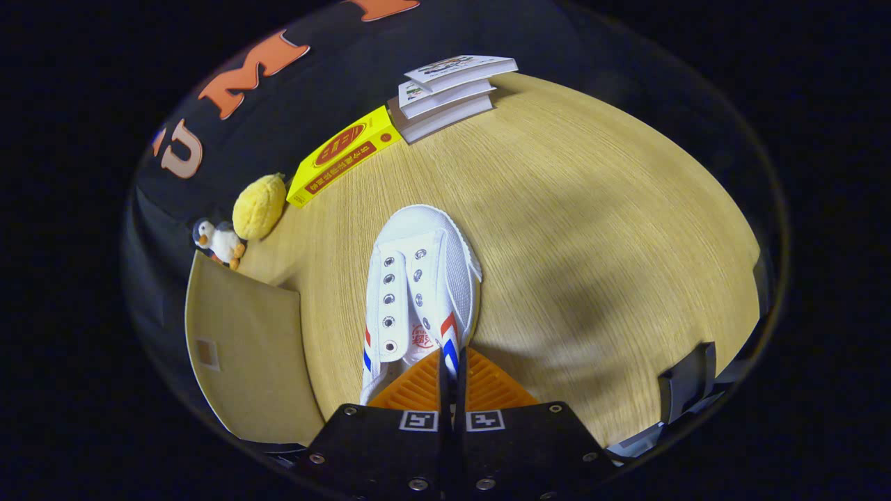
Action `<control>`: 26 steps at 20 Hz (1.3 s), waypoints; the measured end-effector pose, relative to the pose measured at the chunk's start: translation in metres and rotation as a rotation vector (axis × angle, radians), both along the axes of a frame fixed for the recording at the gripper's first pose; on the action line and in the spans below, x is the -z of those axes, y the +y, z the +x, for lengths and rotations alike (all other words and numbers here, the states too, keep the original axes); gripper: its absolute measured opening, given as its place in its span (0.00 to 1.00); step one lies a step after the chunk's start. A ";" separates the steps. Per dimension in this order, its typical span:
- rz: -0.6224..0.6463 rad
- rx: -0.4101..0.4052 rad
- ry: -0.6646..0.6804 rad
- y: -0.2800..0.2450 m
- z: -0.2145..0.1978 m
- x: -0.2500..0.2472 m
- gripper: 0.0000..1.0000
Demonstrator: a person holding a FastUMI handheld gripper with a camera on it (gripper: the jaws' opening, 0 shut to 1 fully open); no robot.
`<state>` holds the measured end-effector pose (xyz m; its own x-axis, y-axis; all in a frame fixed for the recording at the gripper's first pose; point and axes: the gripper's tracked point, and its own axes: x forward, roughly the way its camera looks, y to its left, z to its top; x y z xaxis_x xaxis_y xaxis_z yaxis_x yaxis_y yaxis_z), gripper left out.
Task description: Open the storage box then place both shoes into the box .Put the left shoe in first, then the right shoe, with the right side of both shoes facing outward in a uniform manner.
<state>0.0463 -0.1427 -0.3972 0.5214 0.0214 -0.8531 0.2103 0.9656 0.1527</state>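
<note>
While in jaws, wht shoe, red/blue stripes.

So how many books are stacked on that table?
3, as far as I can tell: the books lie in one pile at the table's far edge, beyond the shoe the gripper holds, beside the yellow box. More could be underneath.

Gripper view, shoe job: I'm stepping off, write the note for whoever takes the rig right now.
Gripper: orange fingers closed together on the collar edge of the white shoe, toe pointing away over the wooden table.
Storage box: a tan flap, likely its open lid, sits just beside the shoe.
Beyond: yellow box, stacked books, plush toys.
Done: box apparently opened, one shoe gripped.
Left: place this shoe, then the other; which shoe this is I cannot tell.
</note>
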 end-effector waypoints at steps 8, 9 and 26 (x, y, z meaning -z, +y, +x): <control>0.145 -0.011 -0.138 0.054 -0.001 -0.065 0.00; 0.142 -0.025 -0.156 0.063 -0.002 -0.078 0.00; 0.086 -0.218 -0.167 0.298 -0.030 -0.116 0.00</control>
<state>0.0165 0.1555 -0.2808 0.6299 0.2172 -0.7457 -0.0359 0.9672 0.2513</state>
